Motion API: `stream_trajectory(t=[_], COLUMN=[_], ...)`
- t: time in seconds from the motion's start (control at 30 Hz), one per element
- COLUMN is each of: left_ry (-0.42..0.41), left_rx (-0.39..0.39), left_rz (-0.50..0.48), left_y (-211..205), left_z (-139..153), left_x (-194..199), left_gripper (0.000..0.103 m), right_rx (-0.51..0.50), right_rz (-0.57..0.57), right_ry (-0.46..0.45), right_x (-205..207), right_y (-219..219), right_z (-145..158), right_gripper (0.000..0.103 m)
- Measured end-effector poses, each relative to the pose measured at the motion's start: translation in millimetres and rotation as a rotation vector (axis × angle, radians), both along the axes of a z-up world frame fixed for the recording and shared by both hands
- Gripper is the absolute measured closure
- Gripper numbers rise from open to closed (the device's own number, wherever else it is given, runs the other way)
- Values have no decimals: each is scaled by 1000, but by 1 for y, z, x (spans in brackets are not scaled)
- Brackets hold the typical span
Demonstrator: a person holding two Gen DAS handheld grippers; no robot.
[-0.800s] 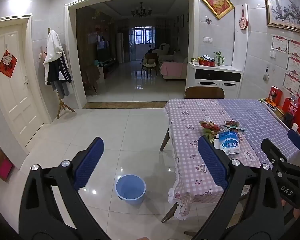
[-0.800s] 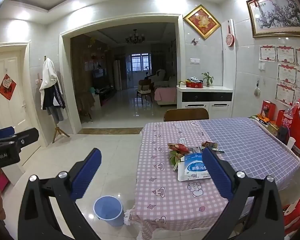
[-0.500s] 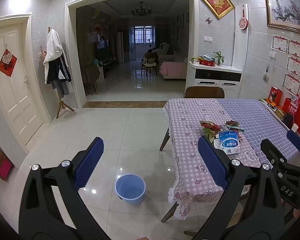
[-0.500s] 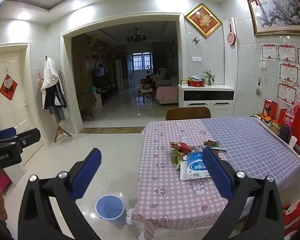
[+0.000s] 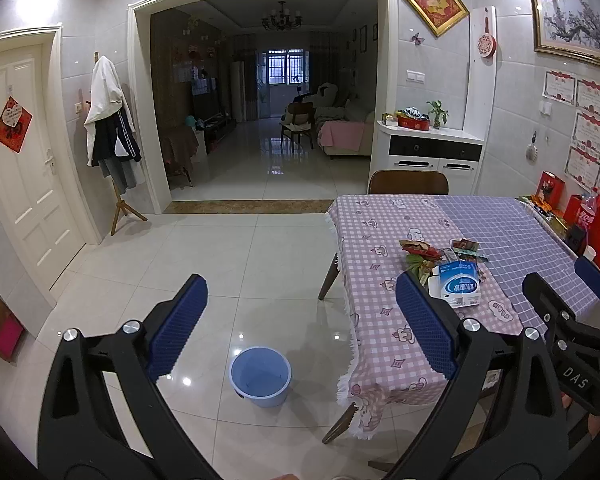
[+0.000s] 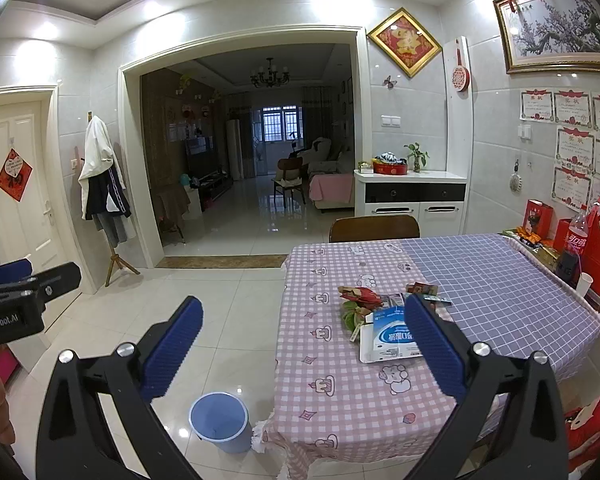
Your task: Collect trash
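I'm at approach, nothing picked yet. Left gripper (image 5: 300, 320) and right gripper (image 6: 304, 340) both spread wide, empty. Trash pile (image 6: 384, 316) sits on table (image 6: 340, 400) ahead-right; bin (image 6: 220, 422) on floor below. Next: reach fwd w/ right, clamp a wrapper.

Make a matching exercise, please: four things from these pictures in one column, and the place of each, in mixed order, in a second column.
1. blue bucket
2. blue-and-white packet
3. white jacket
4. potted plant

A. on the white cabinet
B. on the floor beside the table
C. on the checked tablecloth
D. on the coat stand

Pairs: 1-B, 2-C, 3-D, 4-A
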State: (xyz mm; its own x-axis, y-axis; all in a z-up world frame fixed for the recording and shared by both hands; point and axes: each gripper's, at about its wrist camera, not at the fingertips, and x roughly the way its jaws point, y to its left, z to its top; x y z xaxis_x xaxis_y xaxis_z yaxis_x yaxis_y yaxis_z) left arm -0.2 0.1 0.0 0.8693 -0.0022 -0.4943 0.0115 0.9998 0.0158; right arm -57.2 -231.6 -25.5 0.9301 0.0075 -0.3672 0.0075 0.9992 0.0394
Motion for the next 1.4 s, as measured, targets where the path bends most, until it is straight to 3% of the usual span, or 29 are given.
stream_trajectory(t=[1.4], left_ry=[19], left_rx=[-18], left_rz=[-2], left_y=[-3], left_z=[-6], left_x=[3], left_gripper=[10], right_rx=[-13], right_rz=[2], right_ry=[30], right_x=[8], right_y=[27], right_z=[-9], right_gripper=[4])
